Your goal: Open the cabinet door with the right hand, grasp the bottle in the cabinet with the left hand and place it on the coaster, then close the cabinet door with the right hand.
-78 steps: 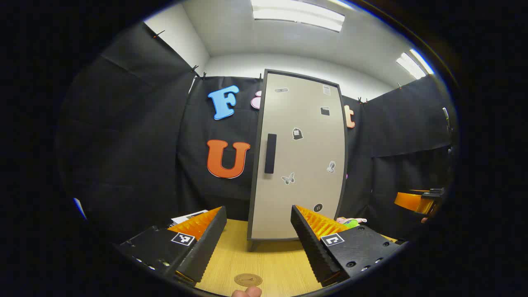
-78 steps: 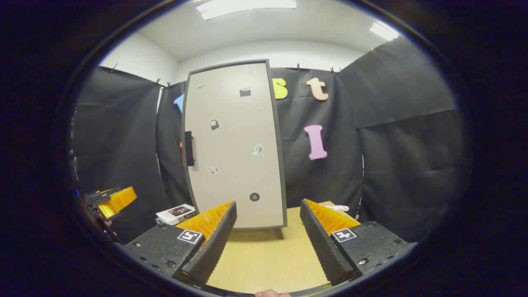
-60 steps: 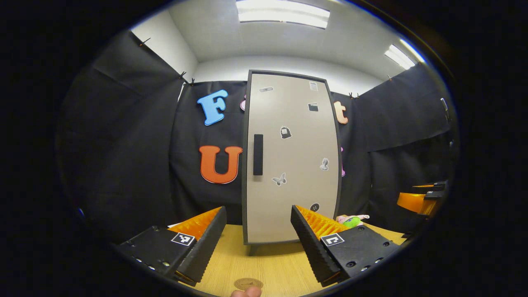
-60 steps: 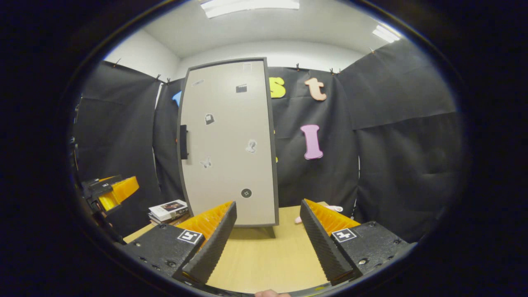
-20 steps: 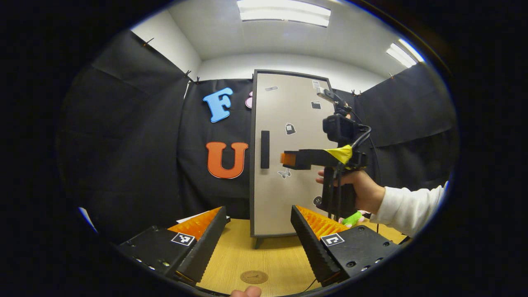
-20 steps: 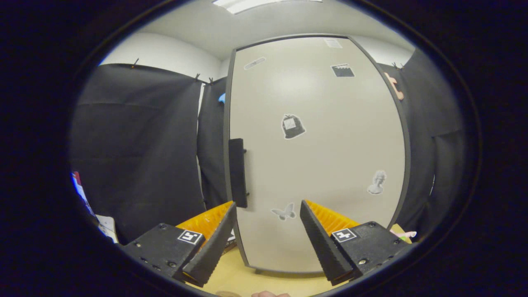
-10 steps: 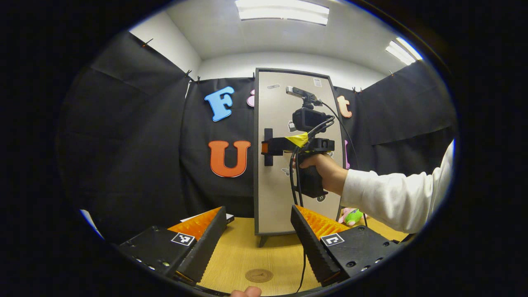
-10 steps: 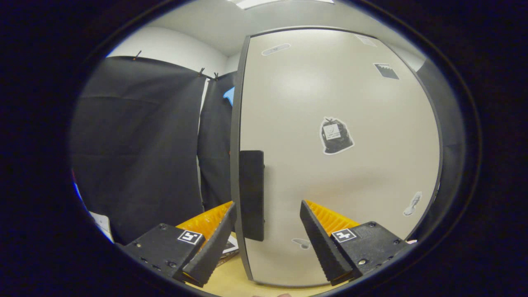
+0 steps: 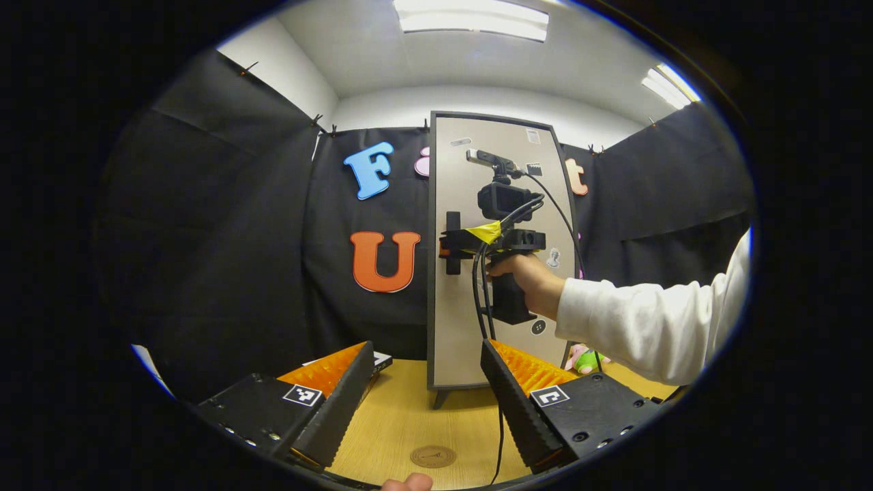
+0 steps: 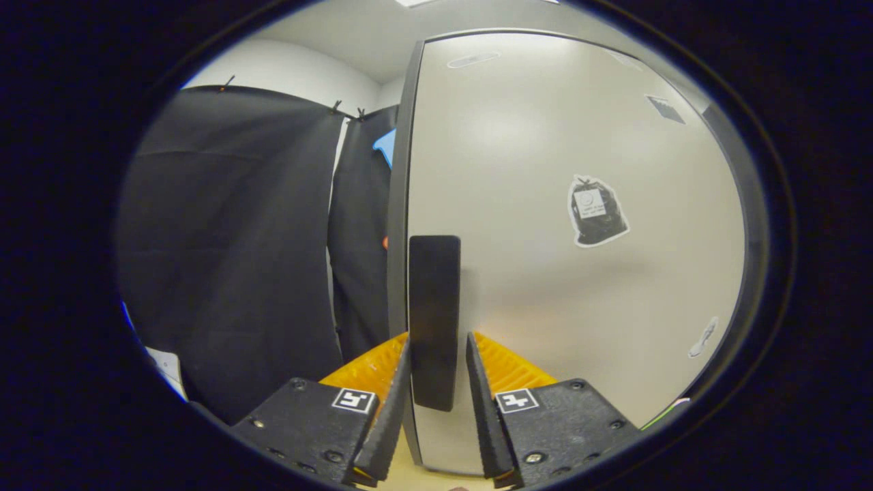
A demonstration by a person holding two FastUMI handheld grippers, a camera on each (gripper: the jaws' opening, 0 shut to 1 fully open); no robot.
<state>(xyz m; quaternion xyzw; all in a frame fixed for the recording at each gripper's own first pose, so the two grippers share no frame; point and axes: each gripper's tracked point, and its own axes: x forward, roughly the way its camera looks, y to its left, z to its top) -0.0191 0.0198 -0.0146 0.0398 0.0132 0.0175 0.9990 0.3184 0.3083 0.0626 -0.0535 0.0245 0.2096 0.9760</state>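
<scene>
black and upright, the door handle (image 10: 434,320) stands between your right gripper (image 10: 436,382) fingers, which look closed onto its sides on the shut cabinet door (image 10: 545,239), while your left gripper (image 9: 426,395) waits open above the coaster (image 9: 432,456).

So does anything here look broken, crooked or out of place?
Nothing stands out. The cabinet stands upright on the table with its door shut, and the right gripper has closed squarely on the handle.
</scene>
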